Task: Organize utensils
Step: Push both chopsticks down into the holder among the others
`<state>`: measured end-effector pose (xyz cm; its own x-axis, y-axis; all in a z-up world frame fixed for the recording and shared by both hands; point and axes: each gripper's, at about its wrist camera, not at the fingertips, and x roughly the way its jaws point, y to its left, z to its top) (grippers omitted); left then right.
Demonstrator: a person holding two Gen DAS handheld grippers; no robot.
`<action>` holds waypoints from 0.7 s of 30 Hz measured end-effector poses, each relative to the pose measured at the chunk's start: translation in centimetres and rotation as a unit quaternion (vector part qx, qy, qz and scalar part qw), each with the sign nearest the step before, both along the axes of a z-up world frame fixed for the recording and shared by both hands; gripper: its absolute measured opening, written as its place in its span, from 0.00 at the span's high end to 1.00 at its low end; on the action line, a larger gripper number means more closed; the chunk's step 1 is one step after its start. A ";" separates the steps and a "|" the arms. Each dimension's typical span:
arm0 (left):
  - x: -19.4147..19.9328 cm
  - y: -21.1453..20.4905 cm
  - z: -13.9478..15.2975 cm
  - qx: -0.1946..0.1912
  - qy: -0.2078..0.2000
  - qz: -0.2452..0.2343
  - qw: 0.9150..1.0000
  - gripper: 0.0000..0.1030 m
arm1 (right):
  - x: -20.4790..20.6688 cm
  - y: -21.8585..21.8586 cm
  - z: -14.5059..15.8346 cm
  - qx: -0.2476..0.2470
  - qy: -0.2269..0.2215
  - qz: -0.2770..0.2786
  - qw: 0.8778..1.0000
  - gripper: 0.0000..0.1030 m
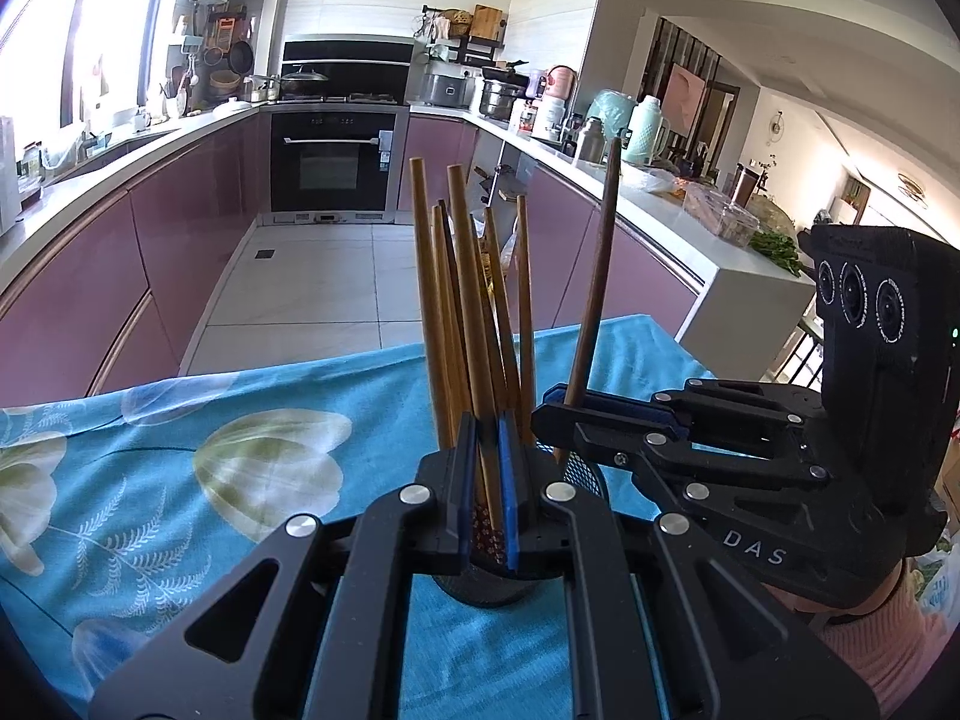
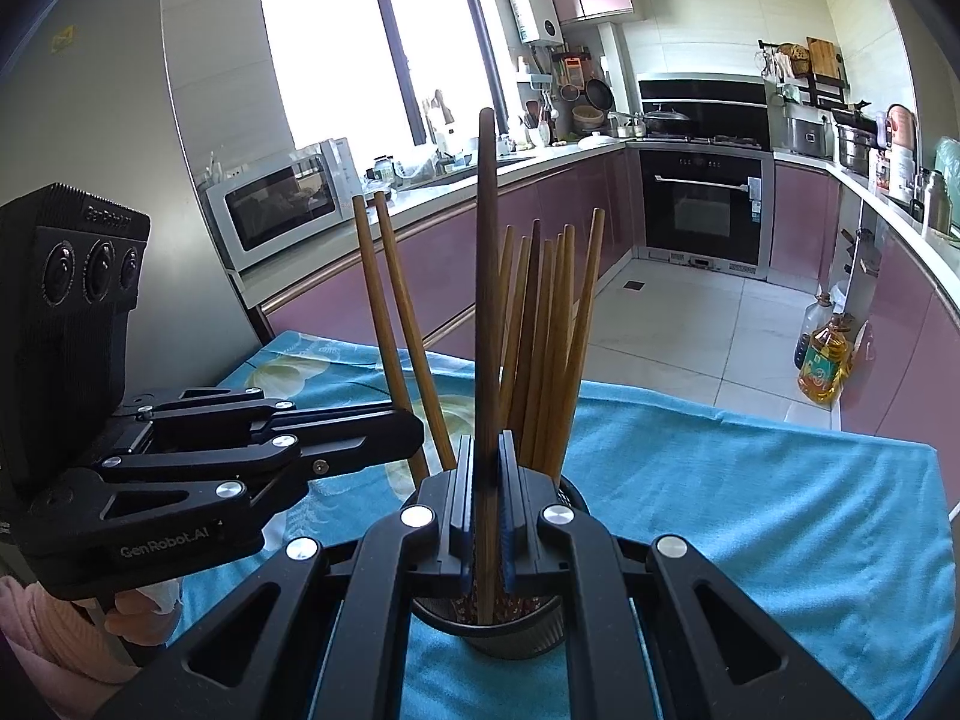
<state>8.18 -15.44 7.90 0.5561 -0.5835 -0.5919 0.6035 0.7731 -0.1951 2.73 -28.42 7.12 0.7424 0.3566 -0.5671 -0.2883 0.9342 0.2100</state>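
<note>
A black mesh holder (image 1: 585,471) (image 2: 528,630) stands on the blue floral cloth with several light wooden chopsticks (image 1: 522,324) (image 2: 555,336) upright in it. My left gripper (image 1: 487,498) is shut on two light chopsticks (image 1: 474,312) (image 2: 396,324) over the holder. My right gripper (image 2: 485,510) is shut on a dark brown chopstick (image 2: 487,312) (image 1: 594,294), upright with its tip at the holder's mouth. The right gripper shows in the left wrist view (image 1: 561,405), the left gripper in the right wrist view (image 2: 414,432).
The blue cloth (image 2: 750,492) covers the table, whose far edge (image 1: 360,360) drops to the kitchen floor. Purple cabinets line both sides. An oil bottle (image 2: 825,360) stands on the floor at the right.
</note>
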 end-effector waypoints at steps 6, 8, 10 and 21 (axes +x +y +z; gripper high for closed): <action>0.5 -0.3 -0.1 0.001 0.001 0.003 1.000 0.92 | 0.3 0.0 -0.1 0.003 0.002 -0.001 1.000 0.94; 0.6 -0.2 -0.2 0.001 0.002 0.004 1.000 0.92 | 0.4 0.0 -0.2 0.005 0.003 -0.001 1.000 0.94; 0.7 -0.2 -0.2 0.004 0.001 0.005 1.000 0.92 | 0.6 0.0 -0.3 0.008 0.004 -0.002 1.000 0.94; 1.5 -0.5 -0.6 0.008 0.005 0.012 1.000 0.92 | 1.5 -0.3 -0.7 0.020 0.010 -0.010 1.000 0.94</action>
<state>9.70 -15.92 7.35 0.5639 -0.5611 -0.6059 0.5830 0.7902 -0.1892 4.21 -28.74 6.44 0.7378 0.3641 -0.5684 -0.2647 0.9307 0.2526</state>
